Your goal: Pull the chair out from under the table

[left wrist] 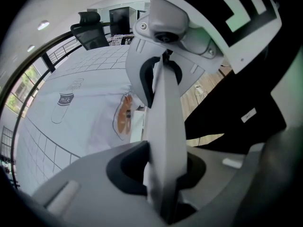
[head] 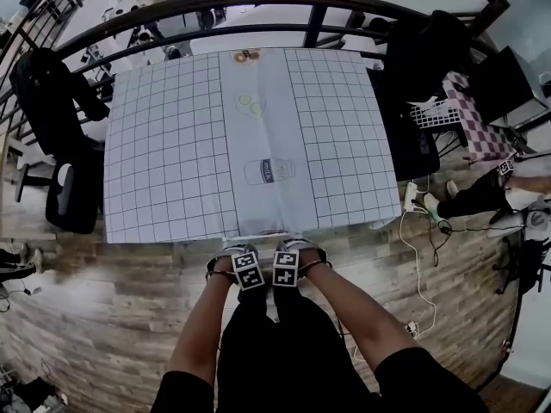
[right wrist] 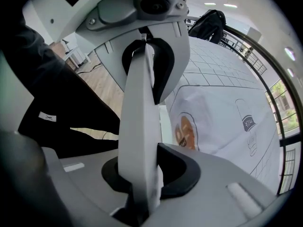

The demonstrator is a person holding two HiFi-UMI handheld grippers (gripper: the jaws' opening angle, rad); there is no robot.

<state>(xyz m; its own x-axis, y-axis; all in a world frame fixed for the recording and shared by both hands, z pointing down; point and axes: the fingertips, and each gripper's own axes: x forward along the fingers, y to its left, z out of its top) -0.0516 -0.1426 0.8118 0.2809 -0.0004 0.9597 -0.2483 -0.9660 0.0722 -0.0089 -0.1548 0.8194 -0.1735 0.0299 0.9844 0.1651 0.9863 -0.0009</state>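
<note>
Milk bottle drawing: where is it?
In the head view, the milk bottle drawing lies on the middle strip of the tablecloth, toward the near edge, below two round drawings.

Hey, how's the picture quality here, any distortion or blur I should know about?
Head view: strong fisheye, the railing bows into an arc. Left gripper view: dark corners, the close chair back soft, tablecloth sharper. Right gripper view: same dark corners, same softness up close.

Bare floor (head: pixel 95 317) behind; table (head: pixel 164 144) blocks ahead.
</note>
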